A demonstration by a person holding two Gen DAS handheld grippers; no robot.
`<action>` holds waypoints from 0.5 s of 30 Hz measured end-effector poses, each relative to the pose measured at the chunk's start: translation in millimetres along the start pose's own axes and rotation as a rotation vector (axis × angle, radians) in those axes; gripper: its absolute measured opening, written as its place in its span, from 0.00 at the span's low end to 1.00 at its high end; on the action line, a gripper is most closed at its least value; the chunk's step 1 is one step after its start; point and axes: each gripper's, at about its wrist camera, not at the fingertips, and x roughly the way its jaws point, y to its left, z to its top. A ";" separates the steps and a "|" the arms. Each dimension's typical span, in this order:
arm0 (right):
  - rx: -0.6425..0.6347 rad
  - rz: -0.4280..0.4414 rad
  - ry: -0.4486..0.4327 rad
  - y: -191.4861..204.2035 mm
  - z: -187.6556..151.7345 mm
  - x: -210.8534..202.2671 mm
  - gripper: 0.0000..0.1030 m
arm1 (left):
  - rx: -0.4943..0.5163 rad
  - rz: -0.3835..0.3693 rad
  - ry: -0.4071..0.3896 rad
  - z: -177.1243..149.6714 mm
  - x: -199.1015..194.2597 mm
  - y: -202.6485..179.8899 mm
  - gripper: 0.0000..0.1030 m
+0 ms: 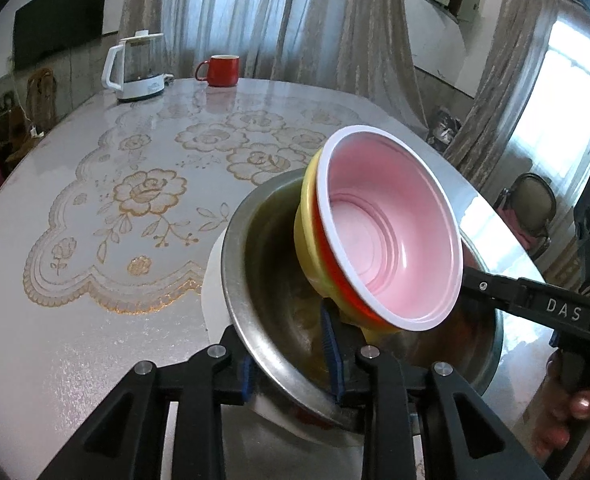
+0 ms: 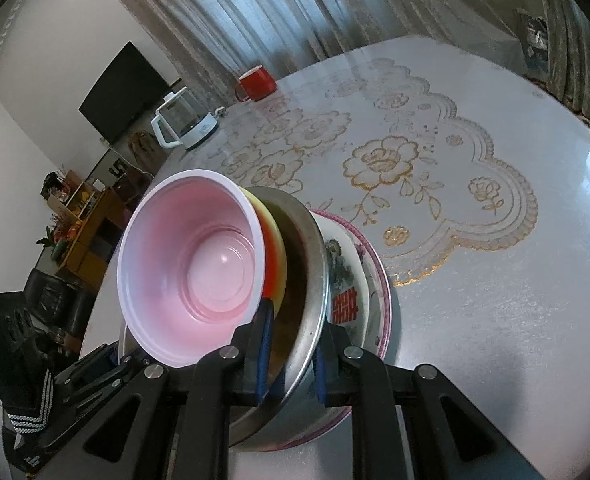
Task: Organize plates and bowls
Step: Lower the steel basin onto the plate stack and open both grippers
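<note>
On the near part of the round table (image 2: 495,320), which is covered with a clear sheet over a gold flower-pattern cloth, a stack of dishes is held between two grippers. The stack consists of a pink bowl (image 1: 391,236) with a white rim, nested in a yellow bowl (image 1: 307,232), both tilted inside a wide steel bowl (image 1: 263,280). Under the steel bowl sits a white plate (image 2: 359,272) with a pink rim and a printed picture with red characters. The left gripper (image 1: 291,364) straddles the near rim of the steel bowl, one blue-padded finger inside and one outside, with the rim between the pads; whether both pads press on it cannot be told. The right gripper (image 2: 291,360) is clamped on the rim of the steel bowl from the opposite side, pads close against the metal. In the left wrist view, a hand (image 1: 575,412) grips the handle of the right gripper at the lower right edge. At the far edge of the table stand a white kettle (image 1: 137,66) and a red mug (image 1: 221,70), well apart from the stack. Curtains (image 1: 255,16) hang behind them.
</note>
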 end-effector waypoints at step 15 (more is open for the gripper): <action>0.030 -0.009 -0.036 -5.3 4.4 -1.8 0.21 | 0.008 0.054 -0.091 -5.9 -31.7 11.1 0.59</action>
